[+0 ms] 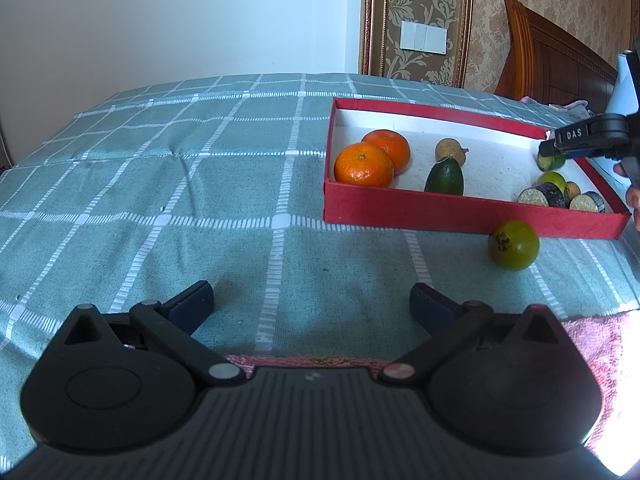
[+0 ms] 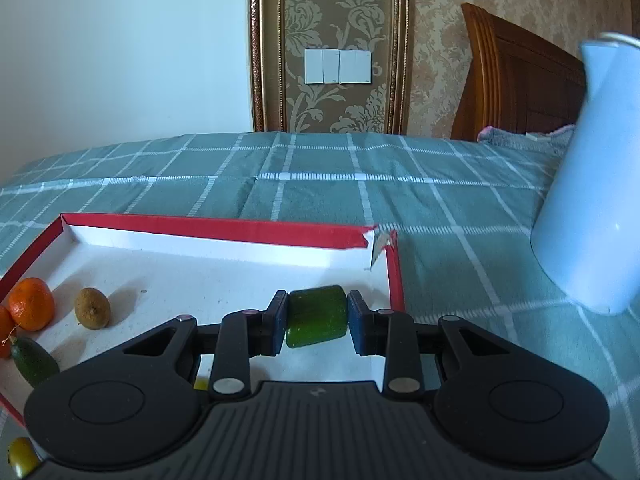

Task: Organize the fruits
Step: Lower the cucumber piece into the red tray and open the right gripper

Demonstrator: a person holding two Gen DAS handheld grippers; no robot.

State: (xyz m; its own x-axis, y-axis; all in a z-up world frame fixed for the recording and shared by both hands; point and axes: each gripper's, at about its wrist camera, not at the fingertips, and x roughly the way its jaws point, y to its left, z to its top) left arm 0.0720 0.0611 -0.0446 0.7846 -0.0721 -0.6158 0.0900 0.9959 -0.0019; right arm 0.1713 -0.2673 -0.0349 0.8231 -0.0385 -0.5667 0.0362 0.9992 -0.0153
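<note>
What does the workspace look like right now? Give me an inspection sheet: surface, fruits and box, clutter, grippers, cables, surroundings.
Surface: teal checked bedspread, pink towel at its near edge.
Job's things: red box holds two oranges, a dark green fruit, a brown fruit, a lime-green fruit and cut dark-skinned pieces; one yellow-green fruit lies outside, by the box's near wall.
Clutter: pale blue jug beside the box.
Grippers: left gripper open, empty; right gripper shut on a green fruit piece above the box's far right corner.
Cables: nothing seen.
Surroundings: wooden headboard, patterned wallpaper, wall switches.
</note>
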